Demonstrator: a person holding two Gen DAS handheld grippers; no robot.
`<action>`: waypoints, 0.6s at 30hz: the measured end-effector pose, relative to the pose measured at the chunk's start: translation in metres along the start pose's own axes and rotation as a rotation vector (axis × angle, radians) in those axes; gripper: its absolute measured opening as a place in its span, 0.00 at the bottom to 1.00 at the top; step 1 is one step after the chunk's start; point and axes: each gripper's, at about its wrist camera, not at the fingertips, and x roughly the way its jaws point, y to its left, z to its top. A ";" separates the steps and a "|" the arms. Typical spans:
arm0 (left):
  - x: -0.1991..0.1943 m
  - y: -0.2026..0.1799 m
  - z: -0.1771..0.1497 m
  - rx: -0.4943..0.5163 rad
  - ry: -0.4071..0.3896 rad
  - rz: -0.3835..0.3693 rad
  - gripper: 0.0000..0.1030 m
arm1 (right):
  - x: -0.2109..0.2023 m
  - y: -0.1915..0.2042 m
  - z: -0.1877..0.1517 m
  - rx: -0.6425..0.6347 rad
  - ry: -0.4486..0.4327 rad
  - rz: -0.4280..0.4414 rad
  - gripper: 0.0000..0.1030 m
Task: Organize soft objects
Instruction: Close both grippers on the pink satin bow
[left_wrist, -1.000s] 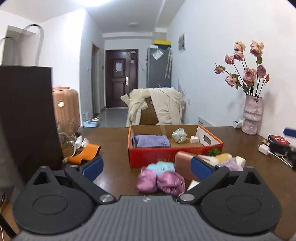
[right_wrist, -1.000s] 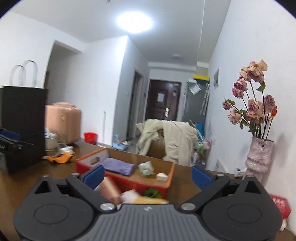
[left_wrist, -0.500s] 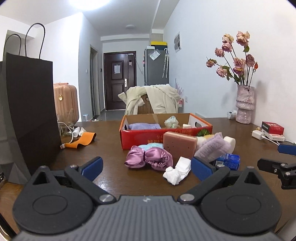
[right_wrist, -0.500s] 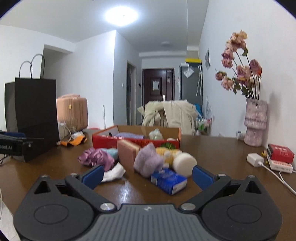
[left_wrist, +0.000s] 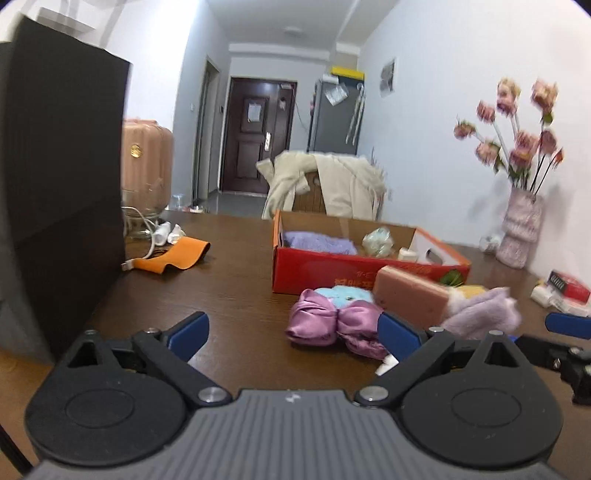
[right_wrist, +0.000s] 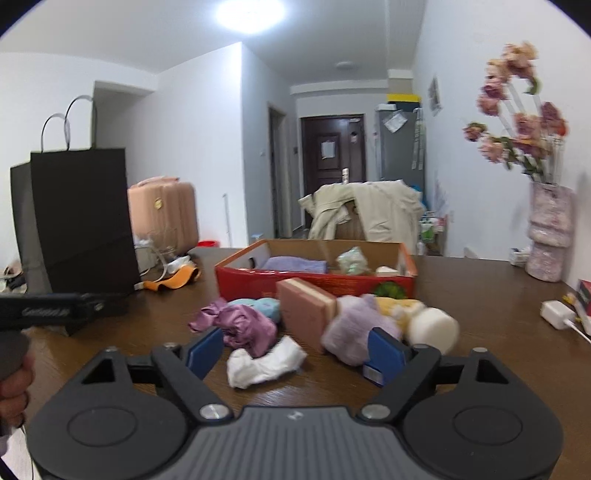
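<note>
Both views sit nearer the pile; right hand-held gripper (right_wrist: 297, 350), empty and narrowing, straddles white tissue (right_wrist: 264, 363) at 12 o'clock, risking snagging purple satin scrunchie (right_wrist: 243, 326); left hand-held gripper (left_wrist: 293, 332) gapes empty.

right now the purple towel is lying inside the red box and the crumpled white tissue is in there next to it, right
Not quite. The purple towel does lie inside the red box, but the crumpled white tissue is not in there. It lies on the table in front of the box, near the pink satin scrunchie. The right wrist view shows it just ahead of the right gripper.
</note>
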 end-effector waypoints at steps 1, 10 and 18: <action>0.013 0.000 0.003 0.013 0.018 0.004 0.95 | 0.010 0.005 0.002 -0.013 0.012 0.010 0.77; 0.110 0.018 0.019 -0.063 0.145 -0.138 0.94 | 0.134 0.038 0.010 -0.089 0.163 0.100 0.53; 0.155 0.048 -0.003 -0.315 0.265 -0.317 0.65 | 0.194 0.005 0.007 0.111 0.215 0.220 0.55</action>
